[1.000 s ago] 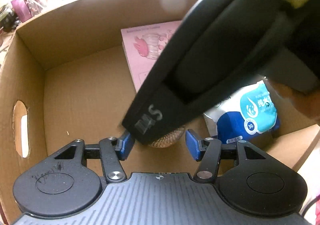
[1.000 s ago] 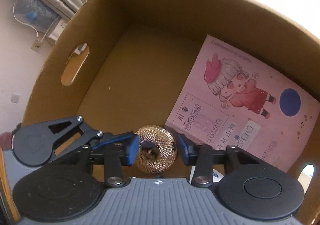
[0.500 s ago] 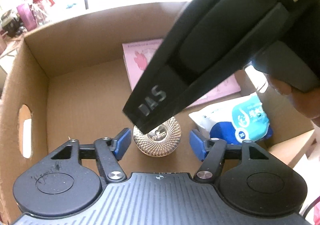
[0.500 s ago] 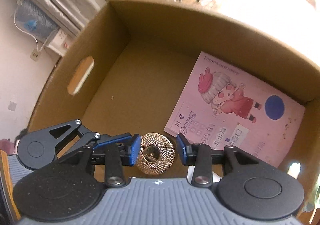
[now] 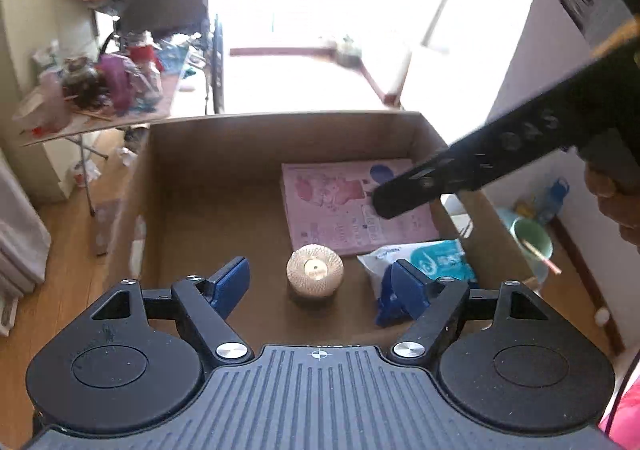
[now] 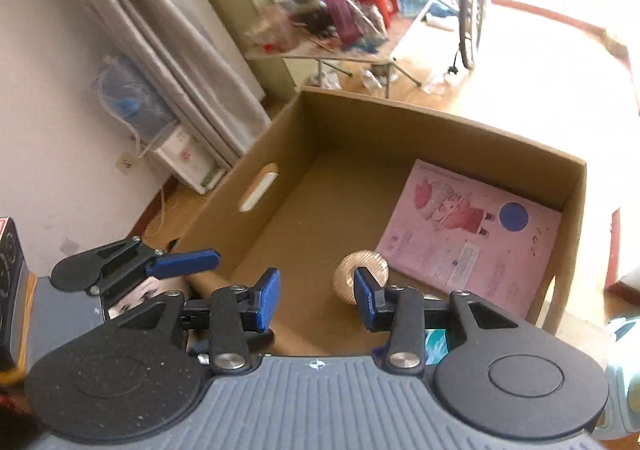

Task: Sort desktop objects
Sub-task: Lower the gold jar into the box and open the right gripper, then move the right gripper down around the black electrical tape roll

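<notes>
Left wrist view: gold disc [image 5: 315, 275] lies on cardboard box [image 5: 280, 129] floor, between pink booklet [image 5: 352, 205] and wipes pack [image 5: 432, 258]. Left claw [image 5: 316, 286] and right claw [image 6: 316, 296] gape wide, both empty.

Cardboard boxes: I count one [image 5: 280, 129], open-topped.
Pink booklets: one [image 5: 340, 201], far right in the box.
Gold ribbed round objects: one [image 5: 315, 274], near middle.
Wet-wipe packs: one [image 5: 424, 256], near right.
Green cups: I see one [image 5: 534, 240], right of the box.
</notes>
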Demonstrator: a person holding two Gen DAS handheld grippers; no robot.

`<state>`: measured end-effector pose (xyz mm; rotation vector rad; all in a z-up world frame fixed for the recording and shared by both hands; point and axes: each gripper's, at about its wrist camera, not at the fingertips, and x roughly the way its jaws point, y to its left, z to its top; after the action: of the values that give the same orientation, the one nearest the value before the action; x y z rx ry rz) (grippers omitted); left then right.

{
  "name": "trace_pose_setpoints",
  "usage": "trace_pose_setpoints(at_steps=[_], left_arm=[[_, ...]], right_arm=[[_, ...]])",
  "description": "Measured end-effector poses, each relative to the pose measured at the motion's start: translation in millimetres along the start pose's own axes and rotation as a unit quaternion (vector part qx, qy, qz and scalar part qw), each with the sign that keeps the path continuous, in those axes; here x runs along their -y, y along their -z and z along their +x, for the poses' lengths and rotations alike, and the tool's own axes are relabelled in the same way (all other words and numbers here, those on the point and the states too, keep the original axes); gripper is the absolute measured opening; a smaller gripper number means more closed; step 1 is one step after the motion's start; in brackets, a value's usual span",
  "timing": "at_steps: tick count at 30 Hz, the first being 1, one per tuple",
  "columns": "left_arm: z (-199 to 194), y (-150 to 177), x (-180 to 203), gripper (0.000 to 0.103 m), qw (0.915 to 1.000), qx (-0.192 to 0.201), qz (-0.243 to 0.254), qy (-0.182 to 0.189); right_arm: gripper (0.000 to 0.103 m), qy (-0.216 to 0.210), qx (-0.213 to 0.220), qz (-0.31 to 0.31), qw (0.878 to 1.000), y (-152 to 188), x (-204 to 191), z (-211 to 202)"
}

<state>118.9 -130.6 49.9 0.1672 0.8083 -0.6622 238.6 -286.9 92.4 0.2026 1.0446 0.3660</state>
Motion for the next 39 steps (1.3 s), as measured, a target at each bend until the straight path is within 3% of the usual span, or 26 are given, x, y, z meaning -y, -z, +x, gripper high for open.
trace_pose_setpoints(at_steps=[5, 11, 19, 23, 28, 39], left_arm=[[10, 5, -34, 0.080, 0.9995, 0.025, -0.013, -0.016], [-9, 49, -10, 0.081, 0.9986, 0.030, -0.008, -0.044], [13, 93, 14, 0.081, 0.9978, 0.011, -0.003, -0.065], [31, 97, 15, 0.081, 0.9953, 0.008, 0.018, -0.095], [59, 94, -1, 0.080, 0.9941, -0.013, 0.010, -0.107], [88, 89, -18, 0.080, 0.9944, -0.040, 0.007, -0.097]], right_arm=[[0.044, -0.014, 0.021, -0.036, 0.999, 38, -26, -25], [0.044, -0.017, 0.026, -0.074, 0.997, 83, -53, -28], [0.044, -0.009, 0.005, -0.060, 0.998, 121, -56, 15], [0.044, 0.014, 0.004, -0.060, 0.998, 130, -56, 37], [0.044, 0.030, 0.000, -0.048, 0.998, 134, -49, 62], [0.044, 0.051, -0.031, -0.009, 0.998, 131, -32, 105]])
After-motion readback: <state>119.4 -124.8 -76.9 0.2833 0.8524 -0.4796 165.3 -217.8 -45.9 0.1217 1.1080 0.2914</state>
